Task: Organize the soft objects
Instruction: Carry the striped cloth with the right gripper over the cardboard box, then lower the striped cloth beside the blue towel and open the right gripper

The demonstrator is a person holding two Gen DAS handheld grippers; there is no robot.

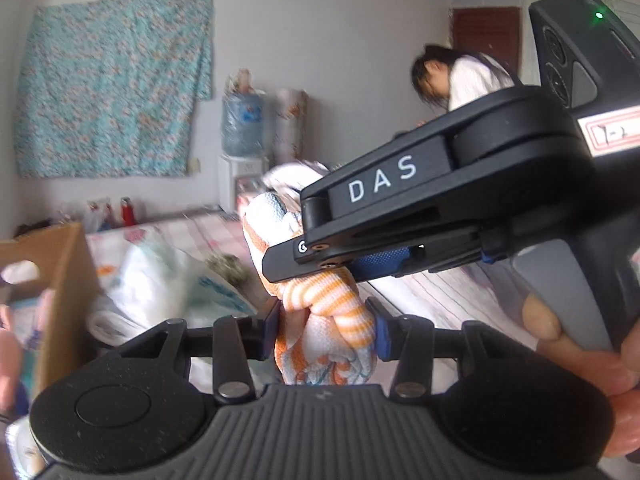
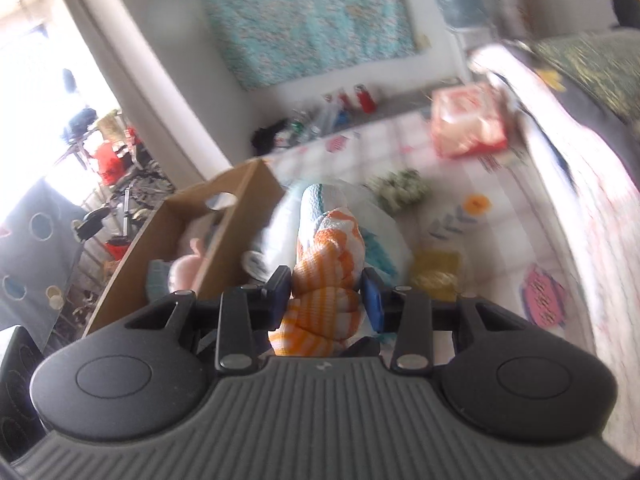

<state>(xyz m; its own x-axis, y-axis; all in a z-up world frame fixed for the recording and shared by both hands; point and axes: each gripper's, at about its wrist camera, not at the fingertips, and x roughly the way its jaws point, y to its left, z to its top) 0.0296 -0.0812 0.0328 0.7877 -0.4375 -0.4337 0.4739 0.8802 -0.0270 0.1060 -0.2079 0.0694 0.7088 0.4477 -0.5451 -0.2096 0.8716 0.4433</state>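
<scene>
Both grippers clamp one orange-and-white striped cloth, lifted above the bed. In the left wrist view, the left gripper has its blue pads pressed against the cloth's lower bundle, while the right gripper enters from the right, angled down and leftward, its fingers pinched on the cloth higher up; a hand wraps its grey handle. In the right wrist view, the right gripper likewise closes on the knotted cloth.

Below lies a bed sheet in a pale check with cartoon prints. A brown cardboard box with a cut handle hole stands at the left, holding a pink soft toy. A turquoise floral fabric hangs on the grey wall, beside a water dispenser. A dark-haired person in white bends at the far right.

The right gripper's finger reads "DAS"; a red-bordered label bears handwriting, seemingly "7-2".
</scene>
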